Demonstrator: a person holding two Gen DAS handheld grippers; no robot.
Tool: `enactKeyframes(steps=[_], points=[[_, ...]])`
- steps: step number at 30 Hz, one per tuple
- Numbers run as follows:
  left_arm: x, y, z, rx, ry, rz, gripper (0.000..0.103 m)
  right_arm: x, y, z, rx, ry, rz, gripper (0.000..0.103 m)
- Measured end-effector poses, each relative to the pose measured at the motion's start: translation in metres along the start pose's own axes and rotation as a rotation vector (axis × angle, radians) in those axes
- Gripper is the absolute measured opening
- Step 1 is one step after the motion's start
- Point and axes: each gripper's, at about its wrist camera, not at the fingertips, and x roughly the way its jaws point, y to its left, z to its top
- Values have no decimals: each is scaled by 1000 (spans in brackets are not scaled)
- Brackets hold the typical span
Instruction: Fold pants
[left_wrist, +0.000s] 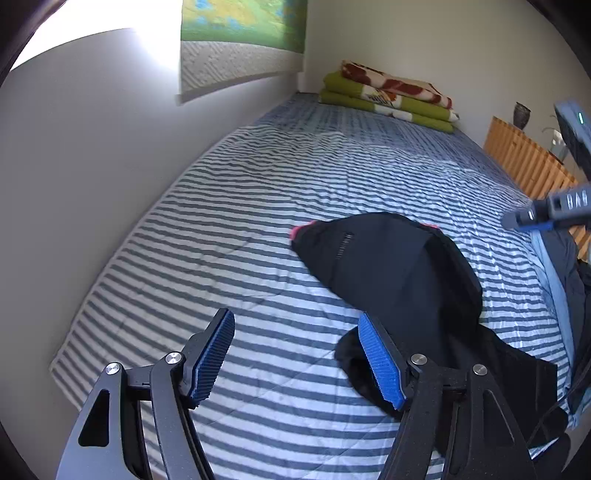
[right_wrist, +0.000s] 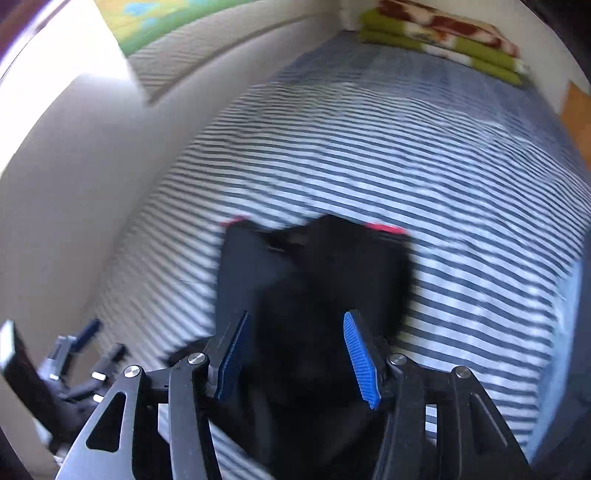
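Soft black fabric pants (left_wrist: 399, 273) lay bunched on the striped quilted bedcover (left_wrist: 229, 221); the left gripper (left_wrist: 299, 354) and right gripper (right_wrist: 295, 354), with ribbed blue pads, gaped empty.

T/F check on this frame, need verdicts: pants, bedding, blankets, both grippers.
1. The black pants lie on a striped bed cover. True.
2. The left gripper is clamped on the pants. False: its jaws stand open over the cover, gripping nothing.
3. Folded green blankets sit at the far end of the bed. True.
4. The right gripper is shut. False: its blue pads stand apart above the pants.
5. The pants show a yellow trim. False: it is pink.
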Motion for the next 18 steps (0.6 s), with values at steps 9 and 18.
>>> enactKeyframes(steps=[9, 18], points=[[55, -103, 20, 102, 117, -173, 83, 59, -160, -110, 217, 184, -156, 51], [150, -173, 38, 179, 256, -32, 72, 52, -185, -189, 215, 206, -107, 65]])
